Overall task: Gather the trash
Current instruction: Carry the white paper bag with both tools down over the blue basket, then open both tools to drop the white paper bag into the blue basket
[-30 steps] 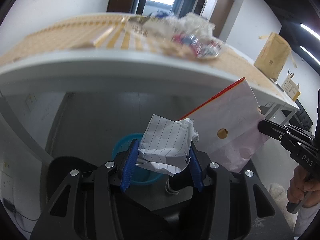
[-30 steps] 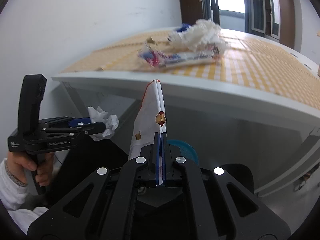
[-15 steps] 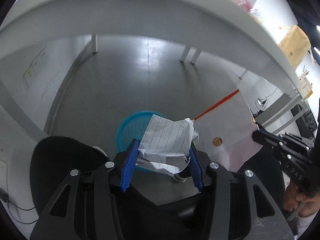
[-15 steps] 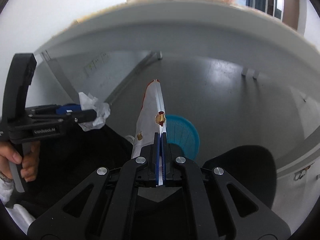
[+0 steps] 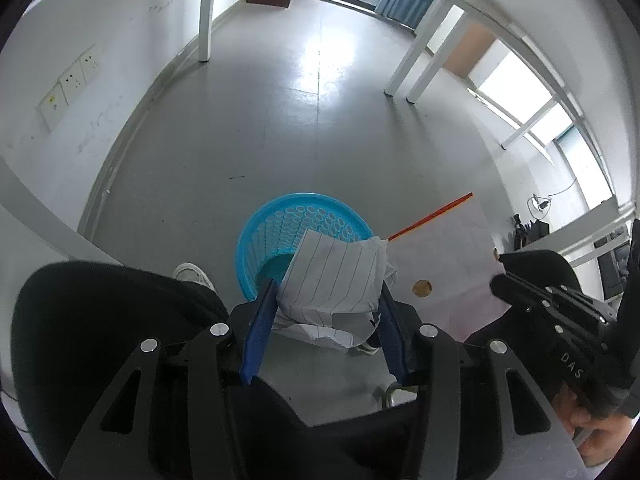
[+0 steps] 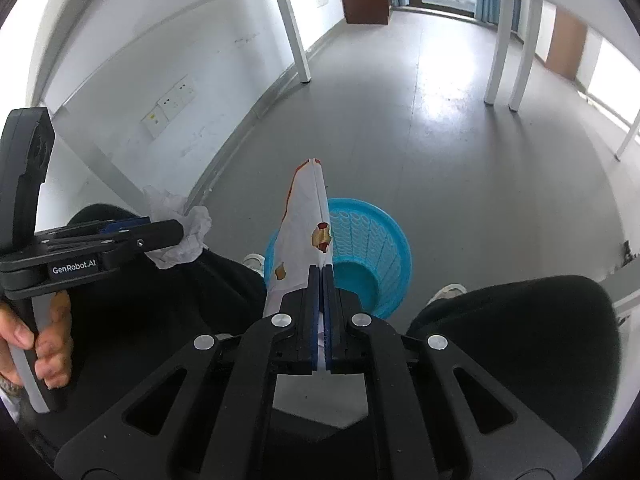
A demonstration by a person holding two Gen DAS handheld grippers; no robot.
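Down on the grey floor point(image 5: 304, 128), between the seated person's black-trousered knees point(image 5: 100, 320), stands the blue perforated wastebasket point(image 5: 280, 224), mouth up and ready. That's why both tools are tipped downward: the trash is being brought over the bin so it can simply fall in.

Largest piece first. The flat lined sheet with the red edge and brown stains point(image 5: 452, 256) hangs from the right tool point(image 6: 321, 280), whose jaws are pressed fully together on the sheet's lower edge, so the paper stands edge-on, straight up toward twelve o'clock in that tool's own view. The basket sits just past the fingertips there, at about one o'clock, partly hidden behind the sheet. From what I can see the sheet is over the near rim, not yet clearly over the middle.

Now the smaller one. The crumpled ball of lined paper point(image 5: 336, 276) is wedged between the blue pads of the left tool point(image 5: 326, 300), jaws held about half apart by the wad's bulk, squeezing it from both sides. The basket lies straight ahead of it, at twelve o'clock leaning to eleven, its rim peeking over the top of the wad. Seen from the right side, that wad pokes out at nine o'clock, well to the left of the bin.

I'd say the drop is close, but neither piece is squarely over the opening just yet.
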